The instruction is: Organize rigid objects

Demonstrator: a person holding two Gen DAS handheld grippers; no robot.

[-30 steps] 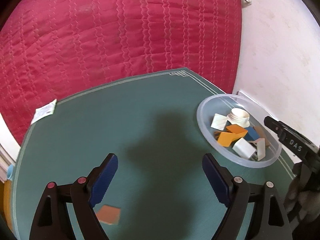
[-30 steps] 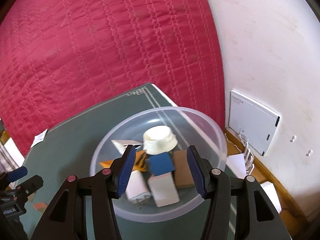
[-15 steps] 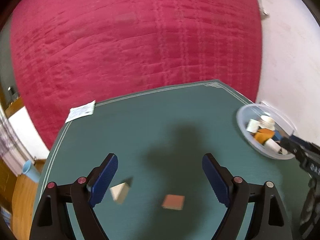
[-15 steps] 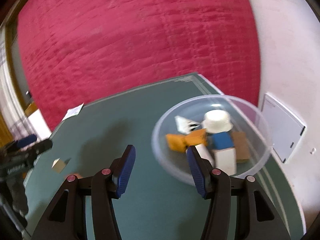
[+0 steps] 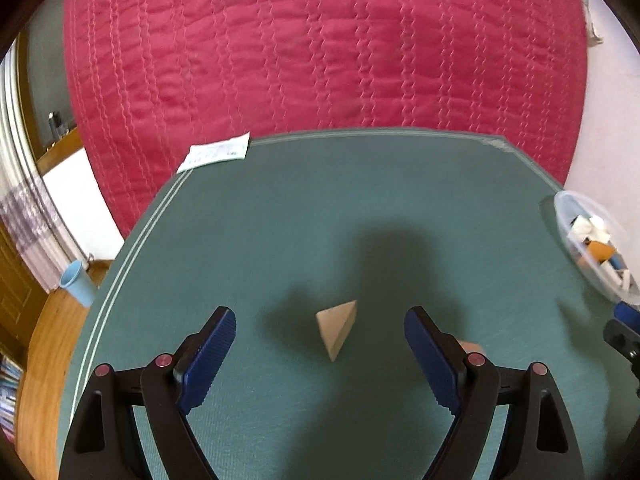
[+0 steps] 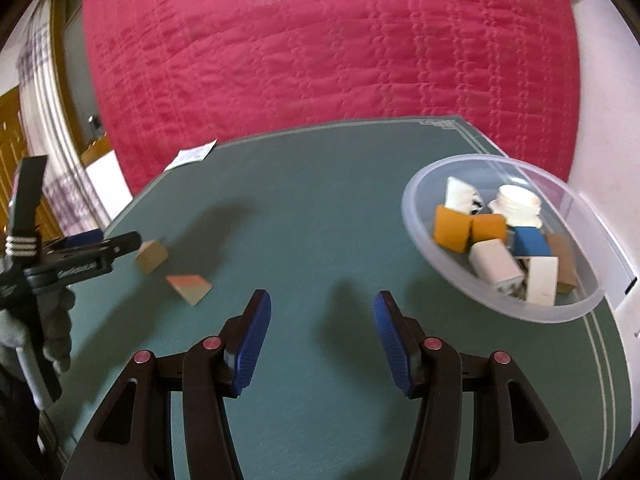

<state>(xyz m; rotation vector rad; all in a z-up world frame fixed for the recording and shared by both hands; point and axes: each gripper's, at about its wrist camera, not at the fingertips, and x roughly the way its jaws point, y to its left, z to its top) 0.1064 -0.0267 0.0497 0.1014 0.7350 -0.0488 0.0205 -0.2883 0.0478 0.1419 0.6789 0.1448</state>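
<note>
A tan wooden wedge block (image 5: 336, 330) lies on the green table mat (image 5: 280, 220), just ahead of my left gripper (image 5: 319, 312) and between its wide-open fingers, untouched. A pinkish-orange wedge (image 5: 471, 346) peeks out behind the right-hand finger. In the right wrist view both blocks lie at the left: the tan one (image 6: 151, 256) and the pinkish wedge (image 6: 190, 286), with the left gripper (image 6: 114, 243) beside the tan one. My right gripper (image 6: 322, 295) hovers open over bare mat, holding nothing. A clear plastic bowl (image 6: 440, 168) at the right holds several blocks and a white lid.
A red quilted cover (image 5: 320, 48) hangs behind the table. A white paper slip (image 5: 216, 154) lies at the mat's far left corner. A blue cup (image 5: 76, 282) stands on the floor beyond the left edge. The bowl (image 5: 560, 208) sits near the right edge.
Both grippers swung left, away from the bowl, which slid to the right of both views. The tan wedge came in between the left fingers. Neither gripper's opening changed.
</note>
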